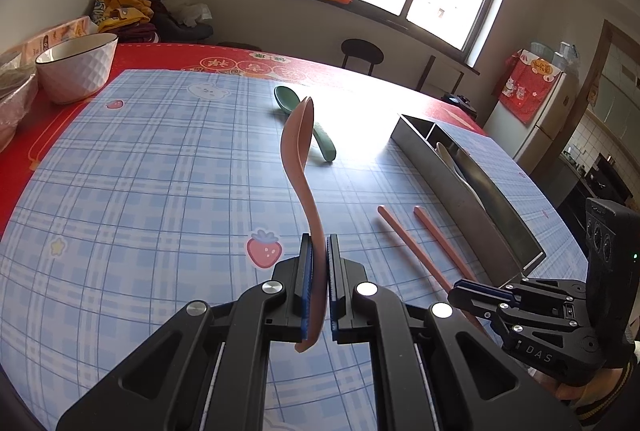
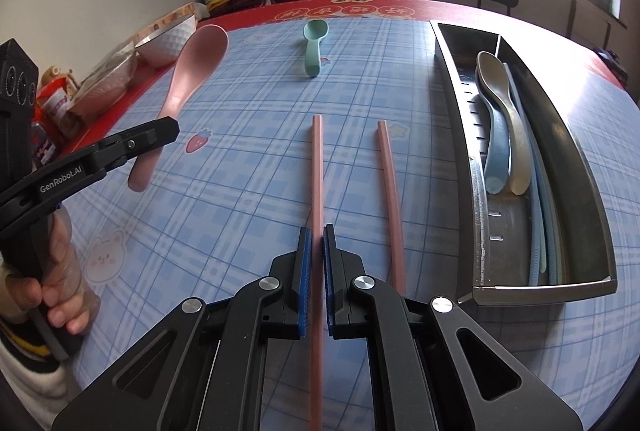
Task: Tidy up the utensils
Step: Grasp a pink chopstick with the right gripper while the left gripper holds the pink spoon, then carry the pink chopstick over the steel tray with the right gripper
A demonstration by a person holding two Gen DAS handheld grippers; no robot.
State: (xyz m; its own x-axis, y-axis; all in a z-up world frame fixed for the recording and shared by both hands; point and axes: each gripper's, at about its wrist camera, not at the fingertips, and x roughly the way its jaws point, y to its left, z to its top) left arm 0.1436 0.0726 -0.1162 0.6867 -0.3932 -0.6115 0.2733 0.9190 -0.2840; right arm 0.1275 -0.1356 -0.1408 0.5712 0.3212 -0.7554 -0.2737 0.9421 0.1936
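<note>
A blue plaid mat (image 2: 240, 159) with cartoon prints covers the red table under a bright window. The right gripper (image 2: 317, 231) is pinched on one pink chopstick (image 2: 317, 167); its twin (image 2: 390, 191) lies free just at 3 o'clock, and the steel divided tray (image 2: 560, 159) sits further out that way. Lift level so the tip clears the mat, then lay it lengthwise in the tray. The left gripper (image 1: 319, 243), at 9 o'clock, clamps a pink plastic spoon (image 1: 298, 143) by the handle, bowl raised.
</note>
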